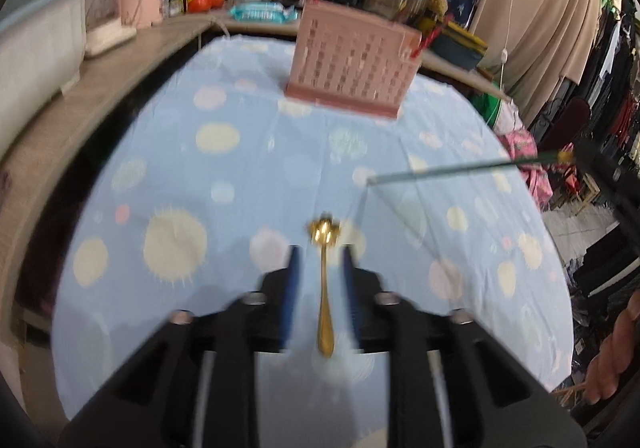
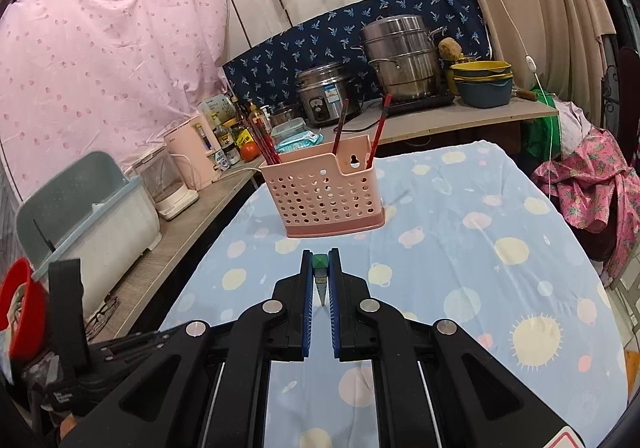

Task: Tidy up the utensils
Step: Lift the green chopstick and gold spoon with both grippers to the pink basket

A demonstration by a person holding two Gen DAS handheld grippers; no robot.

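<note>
On the table [image 2: 500, 207], covered with a pale blue spotted cloth, the pink utensil basket [image 2: 326, 191] stands upright toward twelve o'clock from both cameras, with red chopsticks [image 2: 380, 131] already leaning in its compartments. The left gripper [image 1: 320, 254] is open, at a moderate width, its blue pads either side of a gold spoon [image 1: 325, 288] that lies along the cloth with its flower-shaped end pointing away toward the basket. The pads do not appear to touch the spoon; the view is blurred, so the gap on each side is hard to judge. Straddling the handle this way would let the fingers close across its narrow width.

The right gripper [image 2: 320, 268] is narrowed onto a thin green chopstick [image 2: 320, 262], gripped near its capped end. In the left wrist view the same stick [image 1: 460, 169] runs in from three o'clock, level above the cloth, and its tip points toward the middle of the table. It is probably held by the end so that the long part can be tipped down into the basket. That drop looks like the likely next step for the right hand, and a grasp on the spoon for the left.
</note>
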